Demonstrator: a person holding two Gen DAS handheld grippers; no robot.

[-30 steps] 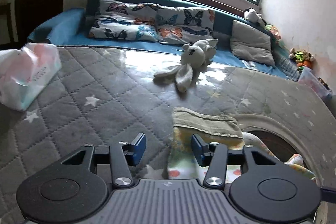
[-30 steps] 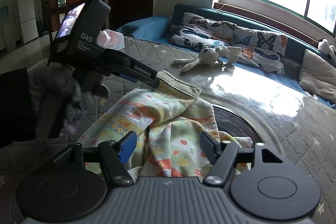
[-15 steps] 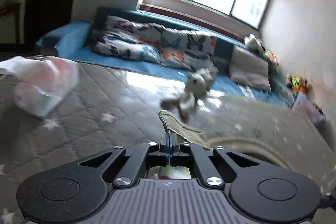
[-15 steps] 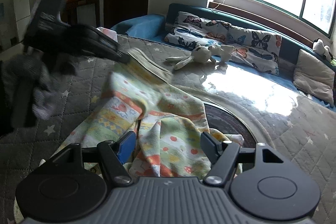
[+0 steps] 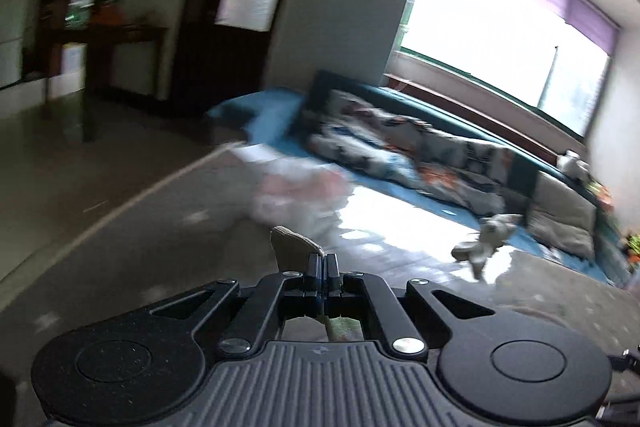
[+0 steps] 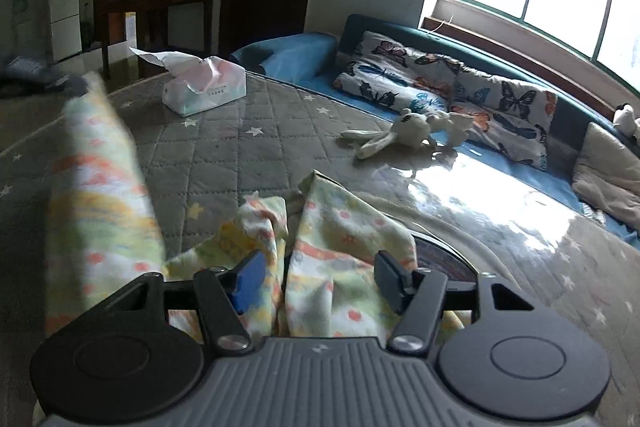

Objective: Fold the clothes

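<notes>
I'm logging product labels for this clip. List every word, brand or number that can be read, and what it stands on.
None can be read.
Tissue pack: a small dark line of print on its front, too small to read.
Right gripper and left gripper: a small embossed mark on each body, no letters legible.

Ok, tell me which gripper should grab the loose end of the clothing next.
Right. The right gripper is open just above the loose heap of the clothing on the quilt. The left gripper is shut on a pale edge of it, lifted away.
</notes>
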